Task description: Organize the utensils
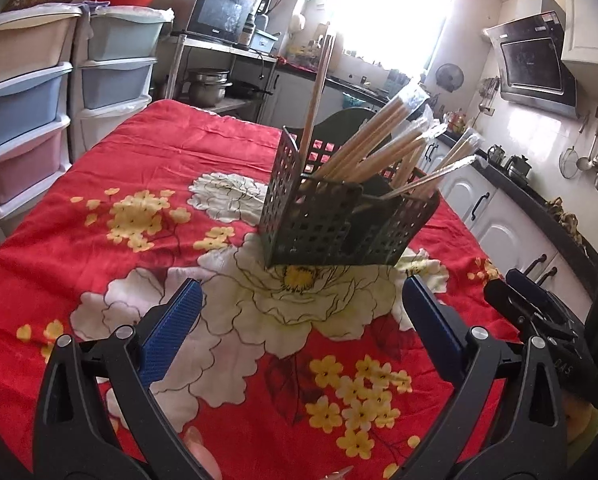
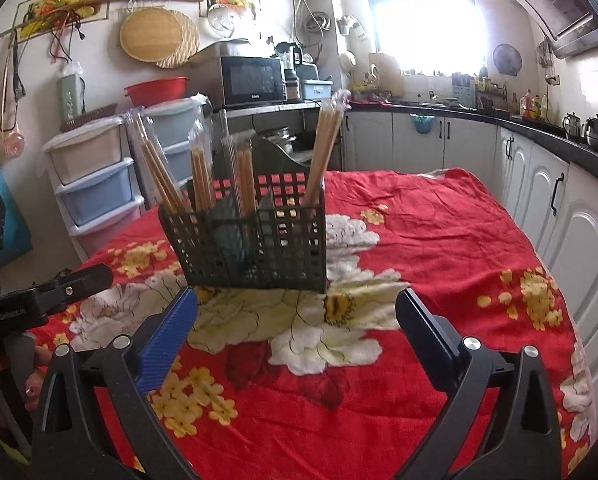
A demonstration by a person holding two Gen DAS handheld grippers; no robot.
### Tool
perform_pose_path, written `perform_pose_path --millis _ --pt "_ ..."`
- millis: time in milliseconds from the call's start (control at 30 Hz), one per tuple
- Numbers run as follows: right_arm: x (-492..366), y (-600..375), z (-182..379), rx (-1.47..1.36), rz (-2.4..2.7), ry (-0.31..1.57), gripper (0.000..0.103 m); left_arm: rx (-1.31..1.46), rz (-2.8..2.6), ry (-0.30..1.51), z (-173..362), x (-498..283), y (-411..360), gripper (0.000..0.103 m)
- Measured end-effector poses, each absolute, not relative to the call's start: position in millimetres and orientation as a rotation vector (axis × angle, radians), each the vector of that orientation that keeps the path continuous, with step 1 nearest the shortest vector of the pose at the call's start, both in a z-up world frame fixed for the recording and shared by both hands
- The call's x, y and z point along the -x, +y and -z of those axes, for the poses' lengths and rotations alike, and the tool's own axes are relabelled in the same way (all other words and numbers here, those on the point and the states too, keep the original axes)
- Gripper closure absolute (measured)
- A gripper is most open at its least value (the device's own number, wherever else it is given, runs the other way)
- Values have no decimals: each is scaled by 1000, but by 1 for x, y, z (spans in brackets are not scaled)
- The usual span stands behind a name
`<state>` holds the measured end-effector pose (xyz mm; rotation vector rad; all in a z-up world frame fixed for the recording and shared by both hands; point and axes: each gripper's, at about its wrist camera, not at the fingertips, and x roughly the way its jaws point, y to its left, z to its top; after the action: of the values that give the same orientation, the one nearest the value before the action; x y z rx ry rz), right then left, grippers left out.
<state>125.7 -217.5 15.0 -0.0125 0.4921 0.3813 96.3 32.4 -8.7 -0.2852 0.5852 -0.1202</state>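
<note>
Ahead of both grippers, dark green plastic lattice caddy (image 1: 339, 224) holding wrapped wooden chopsticks (image 1: 383, 140), on red floral-clothed bench (image 1: 147, 152), left gripper (image 1: 299, 300) and right gripper (image 2: 297, 312) both spread wide, empty.

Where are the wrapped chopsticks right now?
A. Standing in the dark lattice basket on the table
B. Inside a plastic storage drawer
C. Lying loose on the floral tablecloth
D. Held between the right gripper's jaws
A: the wrapped chopsticks stand upright or leaning in the dark lattice basket on the floral tablecloth, while the right gripper has its jaws wide apart with nothing between them.
</note>
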Motion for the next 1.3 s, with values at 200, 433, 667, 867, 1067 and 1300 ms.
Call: perform_pose_path --millis 200,433,667,867,1067,1300 --pt "-110 -218 -4 47 -362 469 7 274 109 567 14 -87 27 11" --pt "-79 -228 -4 29 -315 300 7 216 70 471 18 -71 14 11" --pt "-54 -233 -10 29 -288 144 6 162 57 360 13 -56 5 11" --pt "-51 -234 -10 22 -287 127 6 170 61 314 10 -50 7 11" --pt "-52 -234 -9 15 -284 138 6 178 56 316 11 -50 9 11" --pt "-51 -234 -8 12 -281 134 6 175 56 311 10 -50 10 11"
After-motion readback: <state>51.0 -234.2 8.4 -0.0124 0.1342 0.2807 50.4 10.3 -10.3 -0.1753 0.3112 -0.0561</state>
